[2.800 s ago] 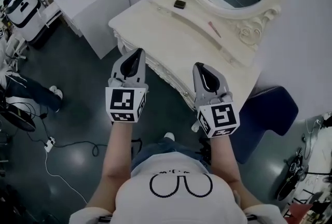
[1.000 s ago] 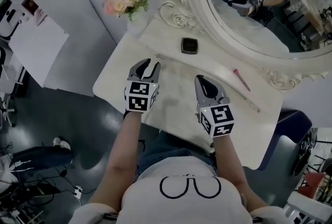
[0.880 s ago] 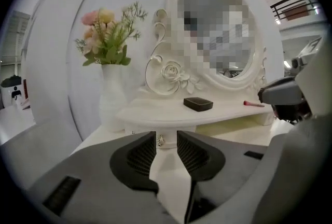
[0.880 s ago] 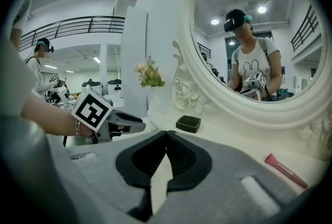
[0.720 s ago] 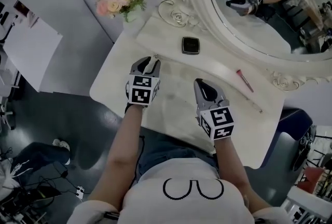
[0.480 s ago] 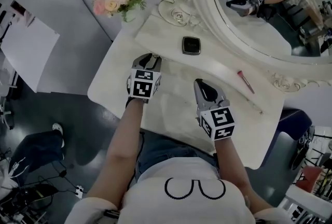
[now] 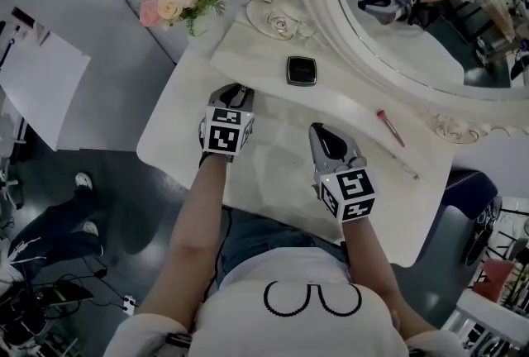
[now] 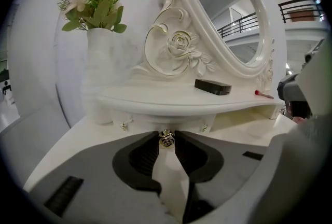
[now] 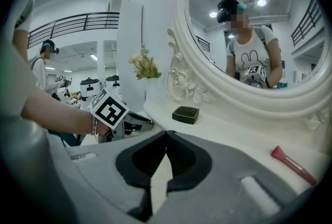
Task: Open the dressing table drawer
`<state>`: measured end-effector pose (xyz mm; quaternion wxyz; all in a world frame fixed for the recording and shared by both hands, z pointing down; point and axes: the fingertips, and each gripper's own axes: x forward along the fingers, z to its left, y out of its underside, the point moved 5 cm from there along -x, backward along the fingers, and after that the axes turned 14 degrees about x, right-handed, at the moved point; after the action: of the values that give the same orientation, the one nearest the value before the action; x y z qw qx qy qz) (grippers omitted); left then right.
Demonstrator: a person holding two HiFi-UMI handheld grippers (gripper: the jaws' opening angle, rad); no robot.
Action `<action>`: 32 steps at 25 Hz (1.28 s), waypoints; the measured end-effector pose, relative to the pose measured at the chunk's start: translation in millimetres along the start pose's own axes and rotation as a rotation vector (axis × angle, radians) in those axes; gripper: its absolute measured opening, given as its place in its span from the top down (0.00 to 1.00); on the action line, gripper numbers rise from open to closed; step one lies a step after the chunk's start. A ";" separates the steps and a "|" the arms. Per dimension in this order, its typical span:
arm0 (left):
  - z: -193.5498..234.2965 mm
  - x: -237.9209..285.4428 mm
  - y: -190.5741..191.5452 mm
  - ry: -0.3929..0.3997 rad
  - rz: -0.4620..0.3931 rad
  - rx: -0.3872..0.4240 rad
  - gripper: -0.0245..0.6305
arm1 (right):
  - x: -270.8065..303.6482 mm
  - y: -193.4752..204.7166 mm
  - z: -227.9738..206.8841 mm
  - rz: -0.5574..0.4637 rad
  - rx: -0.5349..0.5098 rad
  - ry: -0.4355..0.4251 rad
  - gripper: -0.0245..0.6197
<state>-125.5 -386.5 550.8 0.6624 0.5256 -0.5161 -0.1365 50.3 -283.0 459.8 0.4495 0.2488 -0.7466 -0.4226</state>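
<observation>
Moved: left gripper (image 7: 234,91) now lower, at the shelf front, jaws just closing
Left grip: pinching the small brass drawer knob (image 8: 166,138)
Right gripper (image 7: 324,133): pressed together, tilted down over the white tabletop (image 7: 380,173)

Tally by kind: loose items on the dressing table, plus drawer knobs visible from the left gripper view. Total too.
Vase of flowers: 1
Black case: 1
Pink-tipped stick: 1
Drawer knobs: 3
Total: 6
</observation>
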 end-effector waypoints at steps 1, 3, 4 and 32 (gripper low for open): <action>-0.1 -0.3 -0.1 0.000 0.001 -0.003 0.82 | -0.7 -0.2 1.7 -0.001 -0.003 -0.004 0.96; -0.3 -2.1 0.7 -0.003 0.004 -0.007 0.82 | -3.0 0.1 4.9 0.000 -0.008 -0.011 0.96; -0.4 -3.5 1.5 -0.005 0.004 -0.009 0.82 | -4.3 0.5 6.2 0.001 -0.009 -0.013 0.96; -11.2 -57.8 37.1 -0.015 0.017 -0.030 0.82 | -9.1 8.1 38.8 -0.010 -0.016 -0.063 0.96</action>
<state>-154.5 -323.3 551.5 0.6674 0.5104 -0.5233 -0.1424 20.4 -256.2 453.3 0.4256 0.2355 -0.7558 -0.4384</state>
